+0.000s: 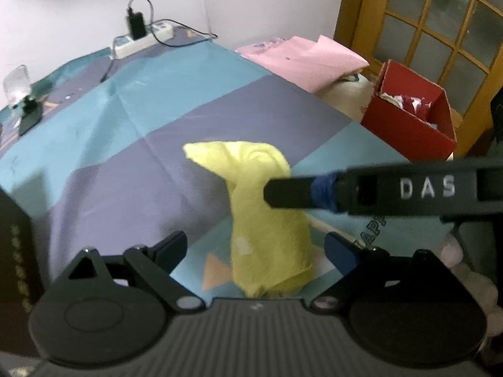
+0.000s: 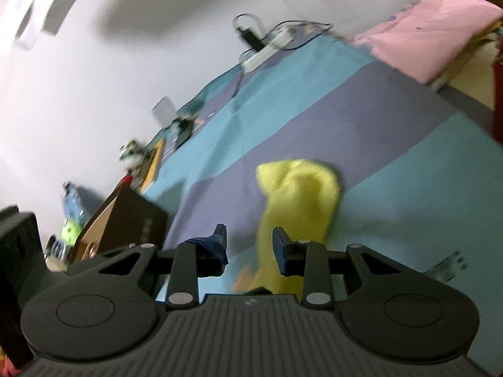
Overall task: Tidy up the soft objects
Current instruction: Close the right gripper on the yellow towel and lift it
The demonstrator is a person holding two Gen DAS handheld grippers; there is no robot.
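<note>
A yellow towel, rolled and bunched, lies at lower centre of the left wrist view on a blue and purple checked cloth covering the desk. The left tongs stand wide, the towel between their tips and untouched. The right tongs reach in from the right, gaping narrowly beside the towel, gripping nothing. Folded pink fabric and a red box sit at upper right

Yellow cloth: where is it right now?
The yellow cloth lies crumpled on the blue and purple sheet, between the open fingers of the left tool; the right tool comes in from its right side.
</note>
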